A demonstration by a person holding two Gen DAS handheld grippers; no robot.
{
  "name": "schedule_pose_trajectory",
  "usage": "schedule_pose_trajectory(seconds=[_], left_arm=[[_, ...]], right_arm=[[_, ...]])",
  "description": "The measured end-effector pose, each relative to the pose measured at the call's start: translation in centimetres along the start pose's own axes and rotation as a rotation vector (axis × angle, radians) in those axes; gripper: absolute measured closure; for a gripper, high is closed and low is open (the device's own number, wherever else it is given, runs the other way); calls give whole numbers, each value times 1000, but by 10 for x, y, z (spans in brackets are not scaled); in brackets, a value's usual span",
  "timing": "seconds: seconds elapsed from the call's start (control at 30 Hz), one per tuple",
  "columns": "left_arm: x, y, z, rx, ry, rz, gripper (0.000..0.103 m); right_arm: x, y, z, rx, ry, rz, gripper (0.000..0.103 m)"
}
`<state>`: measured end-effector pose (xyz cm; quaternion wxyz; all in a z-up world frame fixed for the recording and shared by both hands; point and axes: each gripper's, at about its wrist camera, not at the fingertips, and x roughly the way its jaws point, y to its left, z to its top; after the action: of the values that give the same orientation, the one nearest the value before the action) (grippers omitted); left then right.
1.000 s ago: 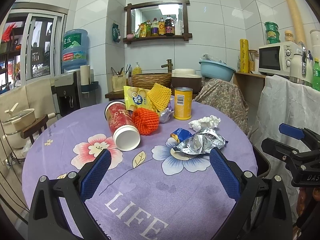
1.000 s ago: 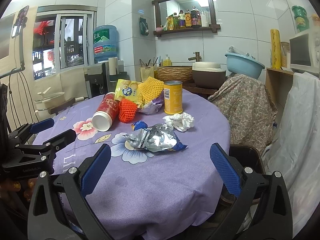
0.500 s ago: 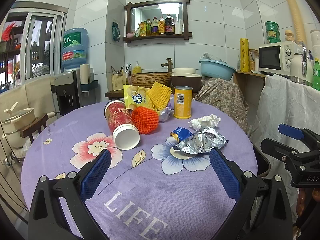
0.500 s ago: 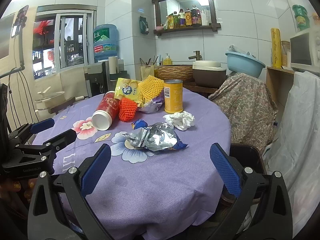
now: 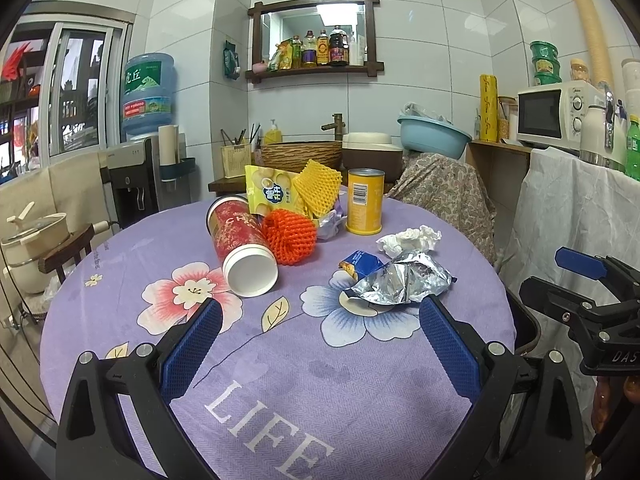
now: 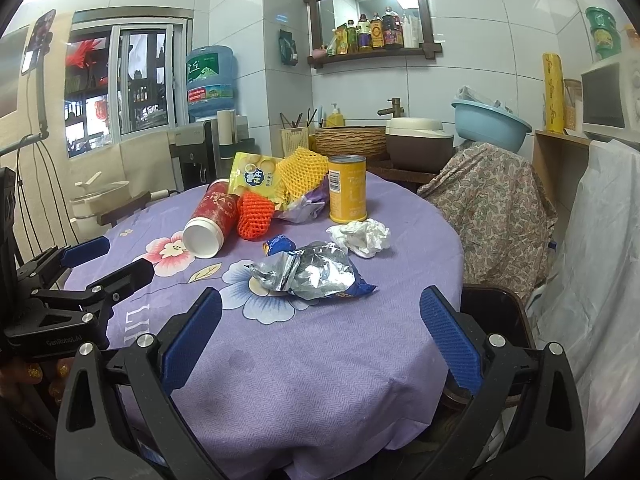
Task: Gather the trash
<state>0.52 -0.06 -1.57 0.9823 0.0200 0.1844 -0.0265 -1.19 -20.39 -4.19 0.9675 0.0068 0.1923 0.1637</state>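
Trash is lying loose on the tabletop (image 5: 360, 380) ahead of both claws, left claw (image 5: 320, 344) and right claw (image 6: 320, 340) hovering spread apart, seemingly readying for the foil bag (image 6: 308, 272).

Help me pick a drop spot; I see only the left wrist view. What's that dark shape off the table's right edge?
Observer: The right wrist view shows what looks like a dark open-topped bin against the table edge.
Operator: Is the right gripper free?
Observer: Yes. The right gripper is open, with nothing between its pads.
Operator: Anything beside my left gripper?
Observer: A phone on a stand rises beyond the left gripper, on its outer side.
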Motion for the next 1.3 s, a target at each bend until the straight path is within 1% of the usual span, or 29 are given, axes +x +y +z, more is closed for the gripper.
schedule_pose_trajectory(seconds=[0.17, 0.33, 0.43, 0.5, 0.57, 0.67, 0.73, 0.83, 0.93, 1.0, 1.07, 1.1, 1.13, 1.17, 1.2, 1.27, 1.3], left_arm=[[4, 0, -1, 8, 26, 0, 5], [20, 5, -3, 46, 108, 11, 5], [32, 15, -5, 14, 184, -22, 5], [38, 21, -6, -7, 216, -37, 5], [42, 27, -5, -21, 239, -39, 5], [47, 33, -3, -25, 260, -33, 5], [52, 38, -1, -37, 287, -30, 5], [60, 45, -1, -71, 337, -56, 5], [64, 45, -1, -70, 352, -59, 5], [65, 44, 1, -51, 352, -56, 5], [67, 42, 3, -36, 351, -58, 5], [68, 41, 5, -35, 352, -60, 5], [69, 40, 6, -34, 353, -63, 5], [71, 39, 7, -33, 355, -65, 5], [72, 38, 9, -30, 355, -66, 5], [75, 36, 11, -27, 353, -70, 5], [77, 36, 11, -26, 353, -69, 5]], right_arm=[[13, 0, 1, -21, 40, 17, 5], [45, 2, -1, -51, 145, 58, 5], [65, 0, 1, -74, 197, 64, 5], [79, -3, 3, -83, 235, 75, 5], [92, -9, 7, -79, 259, 77, 5], [104, -20, 14, -49, 261, 71, 5], [116, -26, 20, -26, 285, 77, 5], [134, -37, 29, 0, 314, 111, 5], [152, -43, 30, -7, 366, 91, 5], [162, -49, 30, -3, 384, 91, 9], [170, -52, 31, 4, 403, 113, 18], [173, -52, 30, 3, 412, 118, 21], [176, -52, 30, 1, 420, 119, 28], [179, -52, 29, -2, 428, 127, 39], [181, -51, 28, -6, 436, 141, 45], [184, -48, 25, -26, 455, 163, 65], [185, -47, 23, -38, 463, 162, 69]])
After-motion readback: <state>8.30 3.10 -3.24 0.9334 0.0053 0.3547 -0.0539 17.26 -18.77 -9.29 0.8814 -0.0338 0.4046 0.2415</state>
